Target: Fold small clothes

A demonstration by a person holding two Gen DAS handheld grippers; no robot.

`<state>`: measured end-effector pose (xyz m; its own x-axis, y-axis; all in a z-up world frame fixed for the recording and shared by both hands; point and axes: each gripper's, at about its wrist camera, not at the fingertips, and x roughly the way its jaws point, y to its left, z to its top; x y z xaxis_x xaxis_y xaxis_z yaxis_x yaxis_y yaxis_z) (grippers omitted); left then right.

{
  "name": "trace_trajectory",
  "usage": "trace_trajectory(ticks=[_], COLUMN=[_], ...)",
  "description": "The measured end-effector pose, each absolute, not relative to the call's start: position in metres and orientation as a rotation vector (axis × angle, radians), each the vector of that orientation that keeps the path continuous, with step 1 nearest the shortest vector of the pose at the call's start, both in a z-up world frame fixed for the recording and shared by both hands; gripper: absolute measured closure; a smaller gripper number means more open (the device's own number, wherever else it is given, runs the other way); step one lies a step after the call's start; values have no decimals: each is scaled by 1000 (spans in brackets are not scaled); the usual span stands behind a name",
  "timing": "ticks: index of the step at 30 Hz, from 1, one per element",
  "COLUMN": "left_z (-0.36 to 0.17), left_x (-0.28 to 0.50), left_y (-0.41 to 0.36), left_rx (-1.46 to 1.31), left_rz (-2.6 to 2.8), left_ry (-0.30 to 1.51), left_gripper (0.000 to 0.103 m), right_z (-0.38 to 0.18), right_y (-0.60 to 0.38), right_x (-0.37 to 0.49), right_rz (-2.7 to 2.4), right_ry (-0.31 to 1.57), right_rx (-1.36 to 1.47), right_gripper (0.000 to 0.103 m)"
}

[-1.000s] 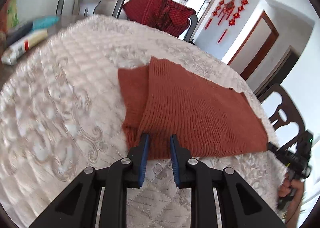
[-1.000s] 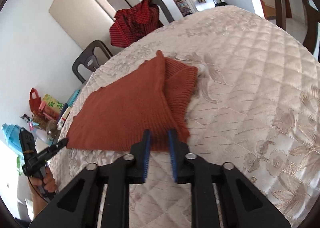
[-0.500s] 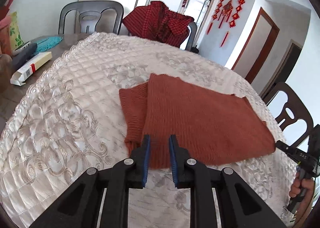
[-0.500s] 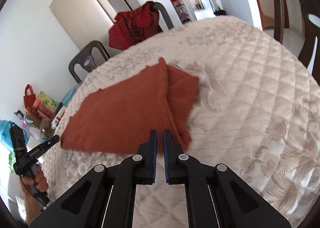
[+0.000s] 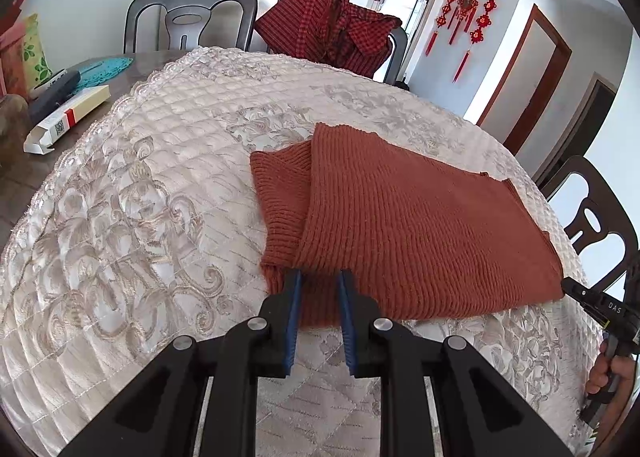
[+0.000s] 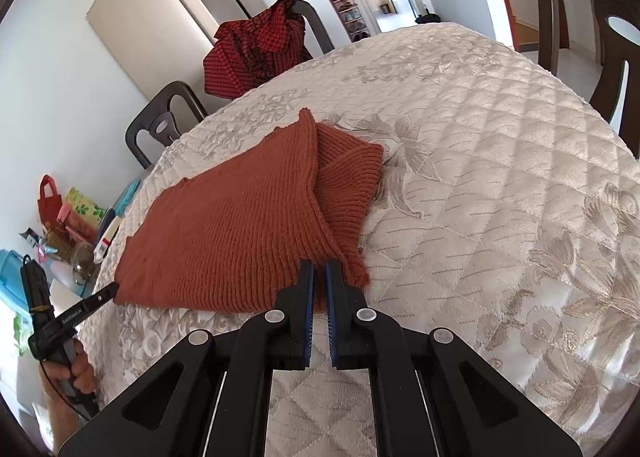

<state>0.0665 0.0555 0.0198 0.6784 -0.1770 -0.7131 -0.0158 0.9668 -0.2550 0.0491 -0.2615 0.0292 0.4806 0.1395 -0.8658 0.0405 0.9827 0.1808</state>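
A rust-red knit sweater [image 5: 404,225] lies flat on the quilted cream table cover [image 5: 140,217], with a narrower part folded under along one side. In the left wrist view my left gripper [image 5: 320,277] is at the near hem by that fold. Its blue pads stand a little apart, with thick knit caught between them. My right gripper [image 6: 320,269] is at the opposite near corner [image 6: 332,257], its pads almost together on the hem. Each wrist view shows the other gripper at the sweater's far corner: the right gripper [image 5: 570,285] and the left gripper [image 6: 112,289].
A red checked garment [image 5: 332,29] hangs over a chair at the table's far side. More chairs [image 5: 188,17] stand around the table. A white carton [image 5: 68,117] and other small items lie on the bare tabletop at the left. A person's hand [image 6: 76,369] holds the left gripper.
The right gripper's pads have closed from a clear gap to nearly touching on the hem. The left wrist view has tilted up a little. The sweater has not moved.
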Motion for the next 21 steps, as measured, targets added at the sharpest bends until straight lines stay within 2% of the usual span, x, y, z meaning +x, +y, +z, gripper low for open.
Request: trace_trajectory(ticks=[9, 11, 13, 14, 21], left_z=[22, 20, 19, 18, 8], left_x=[44, 36, 31, 29, 39], left_y=[92, 93, 90, 89, 78], left_rx=[-355, -394, -408, -420, -521], left_rz=[-48, -84, -101, -110, -181], left_ry=[827, 837, 840, 842, 851], left_gripper=[80, 75, 72, 72, 65], right_z=[45, 46, 45, 44, 31], right_y=[-276, -276, -274, -273, -267], right_x=[33, 28, 22, 20, 17], right_rz=[4, 20, 41, 53, 109], right_ry=[1066, 1074, 1085, 1090, 1121], right_rx=[196, 219, 235, 247, 314], right_gripper=[94, 87, 63, 60, 59])
